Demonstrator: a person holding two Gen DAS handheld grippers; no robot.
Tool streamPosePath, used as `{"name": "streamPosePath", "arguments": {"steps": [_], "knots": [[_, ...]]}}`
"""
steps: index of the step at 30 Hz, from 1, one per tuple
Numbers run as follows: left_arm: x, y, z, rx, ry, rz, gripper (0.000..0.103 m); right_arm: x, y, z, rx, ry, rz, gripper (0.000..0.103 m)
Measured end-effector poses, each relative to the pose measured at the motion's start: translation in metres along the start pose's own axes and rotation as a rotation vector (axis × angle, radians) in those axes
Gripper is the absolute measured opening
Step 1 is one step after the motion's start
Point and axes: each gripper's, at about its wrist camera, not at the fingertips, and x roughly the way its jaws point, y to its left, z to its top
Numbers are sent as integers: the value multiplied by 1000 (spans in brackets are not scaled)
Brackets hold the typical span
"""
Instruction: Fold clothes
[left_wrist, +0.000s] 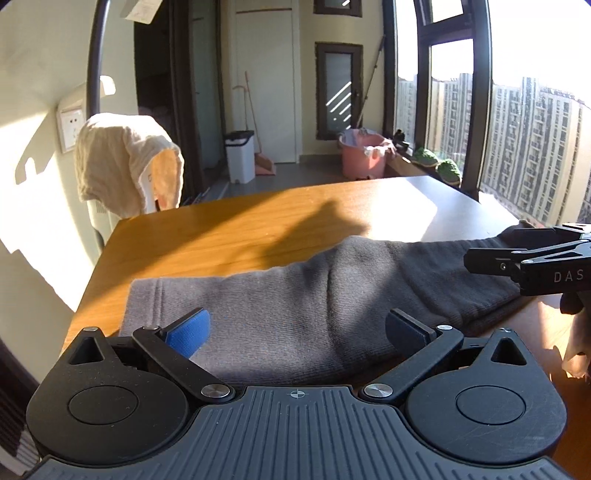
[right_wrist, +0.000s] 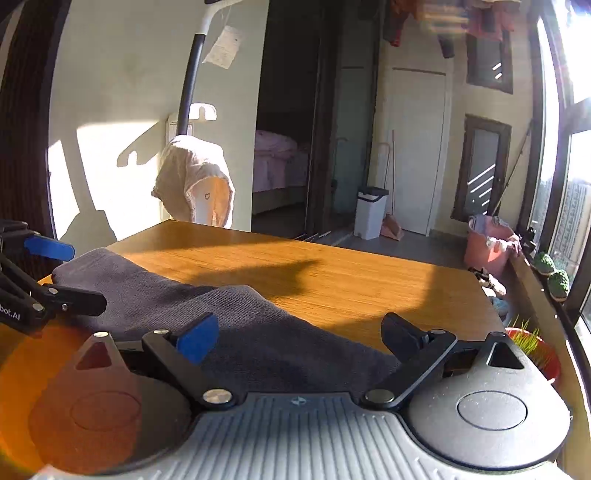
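Nearest the cams, both tools hang just above a grey knit garment (left_wrist: 295, 295) lying folded lengthwise along the near edge of the wooden bench (left_wrist: 229, 229). Left gripper (left_wrist: 295, 328) is spread wide, blue pad one side, black pad the other, nothing pinched; cloth sits under the gap, not between the pads. Right gripper (right_wrist: 299, 336) is likewise spread, w/ no fabric caught, poised over the garment's right end.

Judging by that, a fold looks just laid down & the next one is due. To do it well: drop each gripper to its own end of the strip, bite through all layers at the edge rather than the top layer only, lift both ends level, carry one end across to meet the other, then let go once edges line up. A hump mid-garment prob. wants flattening first, else the fold goes crooked.

Beyond the cloth the benchtop is sunlit. Further back: a cream towel (left_wrist: 125, 162) draped on a stand, a white bin (left_wrist: 240, 157), a pink basket (left_wrist: 364, 155) by the window.
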Motion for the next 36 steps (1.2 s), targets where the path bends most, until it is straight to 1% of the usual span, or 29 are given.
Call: {"name": "streamPosePath", "arguments": {"steps": [1, 2, 3, 4, 5, 6, 7, 9, 10, 11, 12, 13, 14, 18, 20, 22, 25, 26, 27, 28, 29, 30, 31, 32, 33, 34, 35, 36], "knots": [[-8, 9, 1, 21, -11, 27, 103, 2, 8, 5, -67, 2, 51, 80], [-14, 18, 3, 36, -13, 49, 102, 7, 15, 11, -102, 25, 126, 62], [-19, 26, 4, 43, -4, 67, 100, 14, 22, 18, -126, 63, 220, 54], [-24, 35, 4, 47, 3, 83, 99, 22, 31, 23, -139, 100, 310, 49], [-29, 43, 4, 46, 10, 97, 96, 28, 40, 25, -147, 124, 372, 49], [-35, 51, 3, 46, 16, 112, 90, 34, 50, 27, -159, 140, 412, 49], [-39, 58, 2, 48, 21, 122, 88, 39, 63, 28, -187, 150, 437, 49], [-47, 66, -2, 73, 36, 141, 87, 48, 82, 27, -246, 152, 450, 48], [-51, 68, -5, 89, 42, 150, 87, 52, 88, 26, -253, 162, 456, 40], [-53, 71, -7, 102, 48, 153, 89, 56, 91, 25, -241, 180, 463, 23], [-54, 71, -9, 114, 56, 151, 91, 58, 92, 25, -225, 187, 466, 21], [-54, 71, -12, 131, 68, 145, 92, 58, 91, 26, -207, 186, 463, 12], [-53, 70, -14, 151, 74, 140, 93, 56, 87, 29, -188, 183, 457, 6], [-46, 58, -21, 256, 50, 145, 95, 45, 64, 43, -98, 162, 436, 5], [-39, 45, -24, 342, 8, 161, 95, 41, 55, 47, -54, 156, 436, 5], [-24, 32, -27, 427, -9, 164, 96, 39, 47, 47, -21, 156, 430, 5], [2, 14, -29, 517, -7, 177, 94, 31, 31, 38, 26, 151, 382, 6], [10, 10, -28, 535, -7, 187, 90, 25, 22, 33, 60, 146, 349, 7], [15, 7, -26, 541, -8, 195, 83, 17, 11, 27, 99, 142, 310, 9], [19, 7, -23, 535, -7, 194, 79, 7, -1, 19, 131, 140, 248, 15], [21, 8, -20, 508, -7, 179, 71, -4, -14, 10, 155, 140, 167, 22], [21, 10, -17, 476, -8, 160, 64, -15, -26, 0, 170, 141, 74, 25], [20, 12, -14, 448, -7, 146, 60, -27, -37, -10, 175, 145, -30, 30], [18, 14, -12, 423, -4, 132, 53, -37, -48, -20, 193, 149, -120, 37], [16, 16, -10, 399, 1, 119, 44, -46, -60, -30, 223, 154, -197, 41], [14, 17, -9, 378, 7, 107, 41, -54, -73, -40, 276, 164, -253, 48], [13, 19, -8, 364, 16, 99, 39, -57, -86, -49, 343, 176, -273, 51], [13, 19, -8, 357, 24, 97, 38, -57, -96, -56, 405, 187, -276, 51]]}}
